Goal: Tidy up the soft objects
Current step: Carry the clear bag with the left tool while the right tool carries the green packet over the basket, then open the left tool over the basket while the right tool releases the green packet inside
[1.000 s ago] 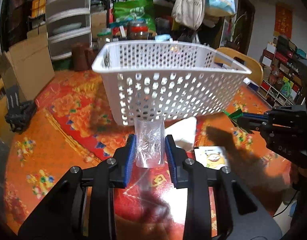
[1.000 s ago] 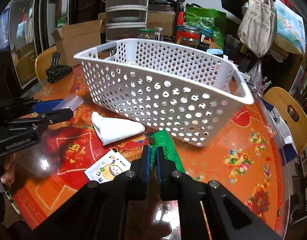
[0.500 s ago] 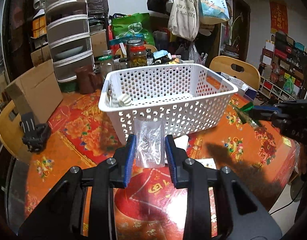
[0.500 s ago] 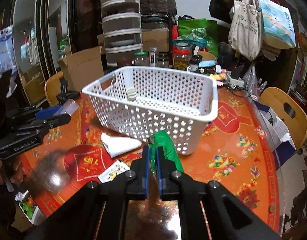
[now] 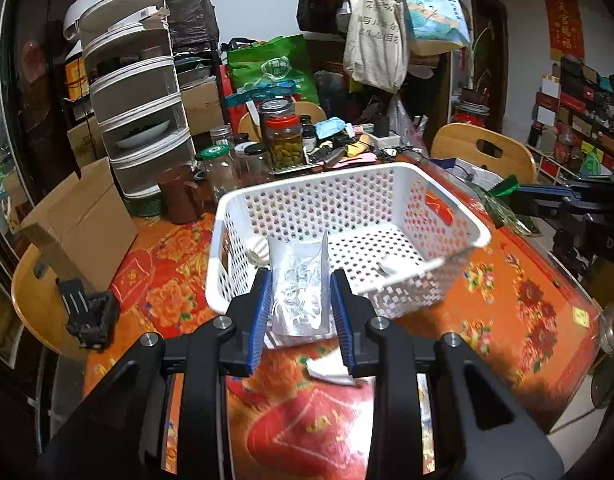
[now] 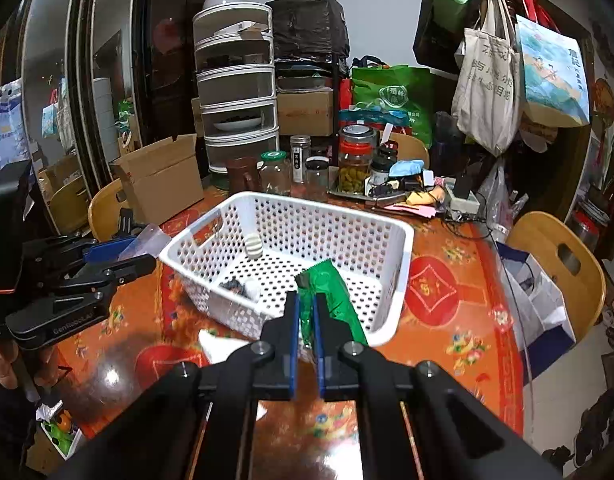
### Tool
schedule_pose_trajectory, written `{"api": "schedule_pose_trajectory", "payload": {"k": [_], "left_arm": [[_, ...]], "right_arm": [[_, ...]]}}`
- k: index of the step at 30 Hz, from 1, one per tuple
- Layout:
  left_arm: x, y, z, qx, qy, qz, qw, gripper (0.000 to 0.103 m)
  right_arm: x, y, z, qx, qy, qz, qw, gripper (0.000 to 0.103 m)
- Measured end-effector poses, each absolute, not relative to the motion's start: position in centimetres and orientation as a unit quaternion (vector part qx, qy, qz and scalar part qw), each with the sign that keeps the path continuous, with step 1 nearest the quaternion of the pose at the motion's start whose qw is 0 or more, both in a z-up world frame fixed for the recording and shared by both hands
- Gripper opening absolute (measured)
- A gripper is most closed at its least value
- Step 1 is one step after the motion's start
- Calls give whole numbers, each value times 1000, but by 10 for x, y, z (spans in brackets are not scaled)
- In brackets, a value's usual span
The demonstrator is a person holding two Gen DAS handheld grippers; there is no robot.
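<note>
In the left wrist view, the left tongs [image 5: 301,304] are clamped on a clear crinkled plastic pouch [image 5: 299,292], held upright between the blue pads over the near rim of the white perforated plastic basket [image 5: 447,208]. The pouch hides part of that rim, and its contents are too glary to make out. A small cream ribbed object [image 5: 260,246] sits in the basket's left corner, half hidden behind the pouch. A folded white cloth [image 5: 331,370] on the orange floral table [image 5: 519,320] is partly covered by the right pad. At the right edge the right tongs [image 5: 511,196] are cut off by the frame.

In the right wrist view, the right tongs [image 6: 306,320] are pressed together on a green foil packet [image 6: 331,292] that sticks up over the basket's near wall [image 6: 387,332]. Inside, a dark bundle with a white piece [image 6: 243,286] is hard to identify. The left tongs [image 6: 139,254] show at the left, the pouch barely visible.
</note>
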State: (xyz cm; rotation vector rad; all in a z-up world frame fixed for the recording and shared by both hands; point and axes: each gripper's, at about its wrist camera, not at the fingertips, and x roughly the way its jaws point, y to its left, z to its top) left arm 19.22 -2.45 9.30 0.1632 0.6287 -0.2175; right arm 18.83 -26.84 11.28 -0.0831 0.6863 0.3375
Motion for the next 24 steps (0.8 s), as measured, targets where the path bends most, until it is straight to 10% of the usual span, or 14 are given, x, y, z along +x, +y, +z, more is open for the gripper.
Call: {"api": "schedule_pose_trajectory", "payload": {"k": [24], "left_arm": [[379,-65,39,62,505,-92,856,28]], "right_arm": [[335,-238,48,-48,480,132,866,5]]}}
